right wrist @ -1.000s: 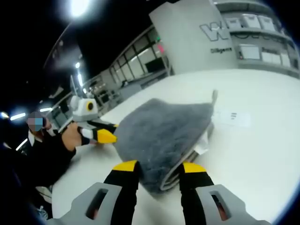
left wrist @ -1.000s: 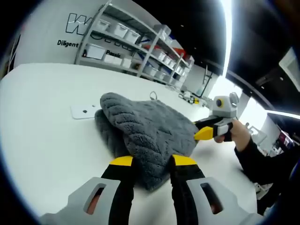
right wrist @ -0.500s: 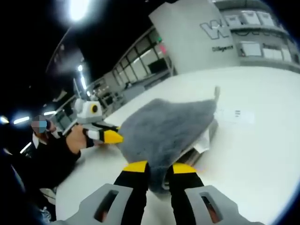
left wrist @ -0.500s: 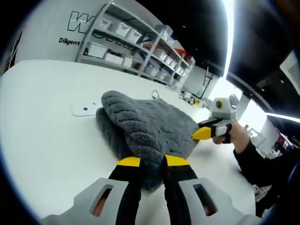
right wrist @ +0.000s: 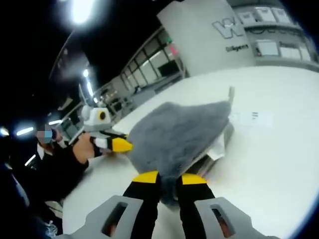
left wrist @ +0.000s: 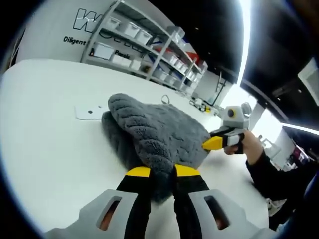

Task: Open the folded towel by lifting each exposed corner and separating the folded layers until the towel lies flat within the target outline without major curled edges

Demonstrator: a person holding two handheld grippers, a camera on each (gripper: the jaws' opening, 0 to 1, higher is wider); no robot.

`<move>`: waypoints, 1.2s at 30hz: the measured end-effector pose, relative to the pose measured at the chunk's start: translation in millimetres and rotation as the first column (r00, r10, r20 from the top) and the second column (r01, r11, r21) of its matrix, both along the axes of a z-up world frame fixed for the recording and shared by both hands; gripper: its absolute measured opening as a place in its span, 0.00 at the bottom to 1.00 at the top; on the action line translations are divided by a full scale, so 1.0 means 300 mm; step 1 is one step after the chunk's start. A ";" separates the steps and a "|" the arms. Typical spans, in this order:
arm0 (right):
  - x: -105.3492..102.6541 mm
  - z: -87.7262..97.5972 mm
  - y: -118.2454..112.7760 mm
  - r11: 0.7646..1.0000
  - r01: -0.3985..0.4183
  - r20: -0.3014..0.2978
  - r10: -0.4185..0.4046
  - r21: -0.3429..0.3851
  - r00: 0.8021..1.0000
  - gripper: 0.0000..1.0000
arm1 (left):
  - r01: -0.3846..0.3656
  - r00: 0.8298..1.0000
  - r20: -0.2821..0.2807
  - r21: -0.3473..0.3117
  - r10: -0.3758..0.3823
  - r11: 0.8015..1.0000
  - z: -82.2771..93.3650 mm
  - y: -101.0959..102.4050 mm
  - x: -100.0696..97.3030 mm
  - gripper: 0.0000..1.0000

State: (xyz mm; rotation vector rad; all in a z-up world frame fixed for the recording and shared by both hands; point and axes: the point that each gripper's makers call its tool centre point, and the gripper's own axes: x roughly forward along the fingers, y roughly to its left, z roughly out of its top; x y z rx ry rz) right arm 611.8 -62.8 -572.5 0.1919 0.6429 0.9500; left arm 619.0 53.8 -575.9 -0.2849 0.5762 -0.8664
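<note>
With each gripper clamped on a separate corner, the grey towel [left wrist: 157,134] is held so that its upper layer can be lifted clear of the folds beneath. The left gripper [left wrist: 162,172] has its jaws drawn close together on the near corner of the top layer. The right gripper [right wrist: 169,178] is likewise nearly closed on its own corner, with the stacked lower folds visible just beside it. The towel rests bunched and partly raised on the white table [left wrist: 45,134], directly ahead of both grippers. A white tag [right wrist: 218,148], apparently a care label, hangs at the folded edge. No target outline can be made out.
</note>
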 end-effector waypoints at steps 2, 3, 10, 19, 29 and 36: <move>-0.002 -0.006 -0.002 1.000 -0.001 -0.004 0.001 -0.004 1.000 0.09 | 0.007 1.000 0.003 0.003 -0.007 1.000 -0.004 -0.001 -0.002 0.12; -0.002 -0.012 -0.003 1.000 -0.003 0.000 0.003 -0.011 1.000 0.09 | 0.008 1.000 0.005 0.001 -0.008 1.000 -0.006 0.004 0.007 0.11; -0.007 -0.006 0.006 1.000 -0.012 -0.020 0.012 0.012 1.000 0.08 | 0.003 1.000 -0.021 -0.012 -0.003 1.000 -0.006 -0.003 -0.005 0.10; -0.009 0.000 0.013 0.999 -0.021 -0.004 0.021 0.030 1.000 0.05 | -0.004 1.000 -0.020 -0.027 0.004 1.000 -0.005 -0.011 -0.012 0.07; -0.016 -0.002 0.015 0.999 -0.016 -0.020 0.017 0.033 1.000 0.04 | 0.008 1.000 -0.025 0.004 -0.008 1.000 0.000 -0.013 -0.026 0.04; -0.023 -0.002 0.016 0.999 -0.011 -0.013 0.011 0.039 1.000 0.03 | -0.010 1.000 -0.020 0.026 0.011 1.000 0.001 -0.015 -0.023 0.04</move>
